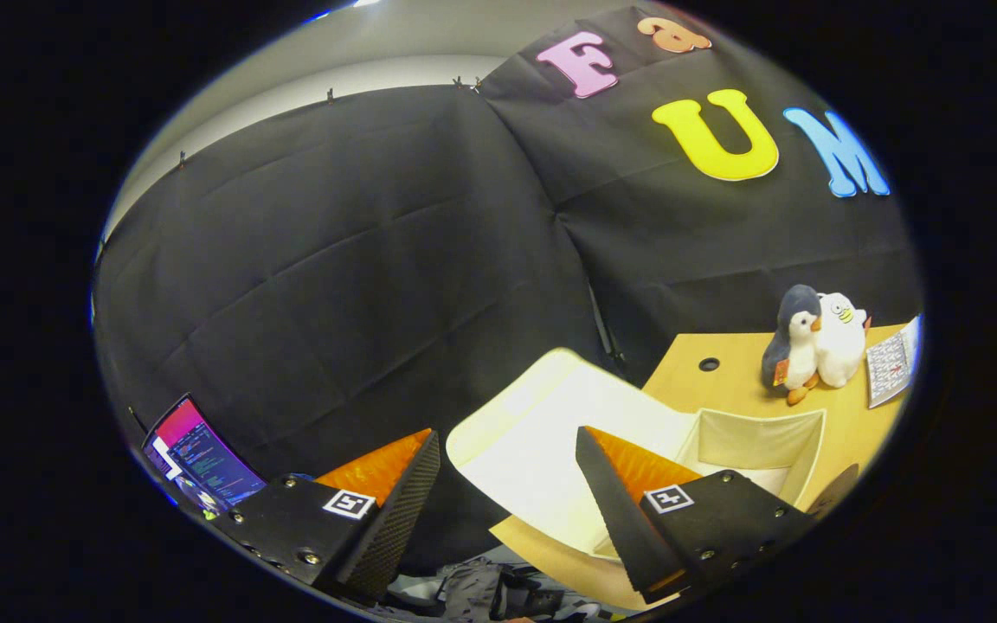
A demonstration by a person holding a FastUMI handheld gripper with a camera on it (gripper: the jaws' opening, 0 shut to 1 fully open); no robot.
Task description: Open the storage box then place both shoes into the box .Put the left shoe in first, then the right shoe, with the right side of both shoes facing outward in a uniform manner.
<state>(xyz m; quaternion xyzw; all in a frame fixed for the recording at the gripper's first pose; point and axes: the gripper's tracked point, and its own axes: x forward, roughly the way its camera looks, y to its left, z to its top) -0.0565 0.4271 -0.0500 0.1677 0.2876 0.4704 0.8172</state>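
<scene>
**Box stands open; no shoe in the grip**

The gripper [507, 506] is held off the edge of the wooden table [723, 381], tilted, with its 2 fingers spread wide and nothing between them. The jaws are fully parted and grip nothing.

The storage box [758, 441] sits on the table just beyond the right finger. Its cream lid [550, 433] is thrown back toward the black booth wall and hangs over the table's near edge, partly between the 2 fingers and partly behind the right one. The interior shows as a pale cavity with nothing to be made out inside it, though its lower part is hidden by the right finger.

Judging by this, step 1, opening the box, looks done, and loading has not begun. The next move calls for finding the left shoe, taking it, and carrying it back here.

The box's long axis appears to run across the table, from the lid side toward the 2 plush toys, a penguin [794, 342] and a white duck [841, 337], standing behind it beside a calendar card [890, 368]. Its opening faces up and toward the gripper. A shoe would need its length laid along that axis, right side outward.

A laptop screen [200, 454] glows beyond the left finger.
</scene>
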